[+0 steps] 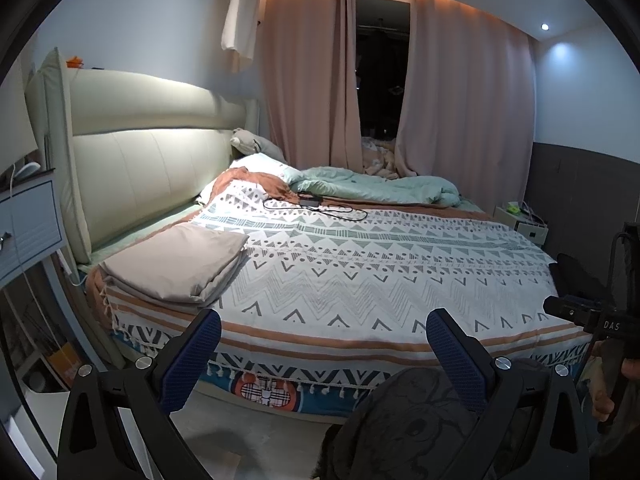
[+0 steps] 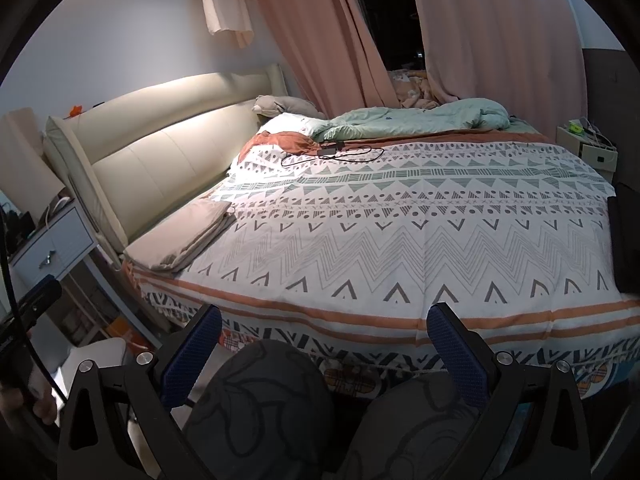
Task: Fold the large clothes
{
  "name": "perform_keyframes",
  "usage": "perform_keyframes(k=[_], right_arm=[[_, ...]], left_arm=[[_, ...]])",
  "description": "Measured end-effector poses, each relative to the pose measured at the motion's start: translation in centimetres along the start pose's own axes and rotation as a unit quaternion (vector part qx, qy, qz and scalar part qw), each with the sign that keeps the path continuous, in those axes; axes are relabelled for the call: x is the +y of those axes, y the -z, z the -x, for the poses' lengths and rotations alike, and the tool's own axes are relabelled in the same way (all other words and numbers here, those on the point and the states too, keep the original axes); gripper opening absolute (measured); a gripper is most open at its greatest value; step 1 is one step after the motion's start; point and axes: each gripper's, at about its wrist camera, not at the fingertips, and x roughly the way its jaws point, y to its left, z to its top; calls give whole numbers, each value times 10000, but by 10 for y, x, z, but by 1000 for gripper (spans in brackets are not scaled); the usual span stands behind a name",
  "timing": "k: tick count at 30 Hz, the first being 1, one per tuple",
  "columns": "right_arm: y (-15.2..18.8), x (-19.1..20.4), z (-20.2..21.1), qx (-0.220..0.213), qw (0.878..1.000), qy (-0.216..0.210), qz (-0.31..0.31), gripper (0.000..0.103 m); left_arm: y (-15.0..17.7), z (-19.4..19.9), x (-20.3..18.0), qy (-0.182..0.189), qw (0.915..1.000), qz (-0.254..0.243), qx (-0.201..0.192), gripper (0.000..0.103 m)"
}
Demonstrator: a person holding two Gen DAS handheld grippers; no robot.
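A folded beige cloth [image 1: 176, 268] lies flat on the near left corner of the bed, close to the headboard; the right wrist view shows this folded beige cloth [image 2: 188, 236] at its left. My left gripper [image 1: 323, 318] is open and holds nothing, hovering in front of the bed's near edge. My right gripper [image 2: 325, 312] is open too, empty, in front of that same edge. Both stand well short of the cloth. The patterned bedspread [image 1: 360, 280] covers the mattress.
A black cable with charger [image 1: 316, 204] lies mid-bed, a crumpled green duvet [image 1: 376, 188] behind it. A blue nightstand [image 1: 28, 228] stands left, a small white table [image 1: 520, 224] right. The person's knees in dark printed trousers [image 2: 260, 408] fill the bottom. The headboard [image 1: 152, 176] rises at left.
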Motion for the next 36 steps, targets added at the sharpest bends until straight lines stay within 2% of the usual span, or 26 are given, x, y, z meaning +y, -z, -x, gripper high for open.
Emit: perform_keyframes(k=[12, 22, 28, 36], right_arm=[[0, 3, 7, -87, 9999, 105, 83, 103], [-3, 10, -1, 5, 9998, 129, 135, 103], [-2, 13, 0, 7, 9996, 182, 223, 103], [-15, 15, 3, 19, 9993, 314, 187, 103]], left_arm=[[-1, -1, 6, 34, 9999, 105, -21, 102], [1, -2, 13, 8, 9999, 164, -44, 102], [1, 0, 10, -62, 10000, 32, -54, 102], [-1, 7, 16, -200, 9994, -26, -289, 102]])
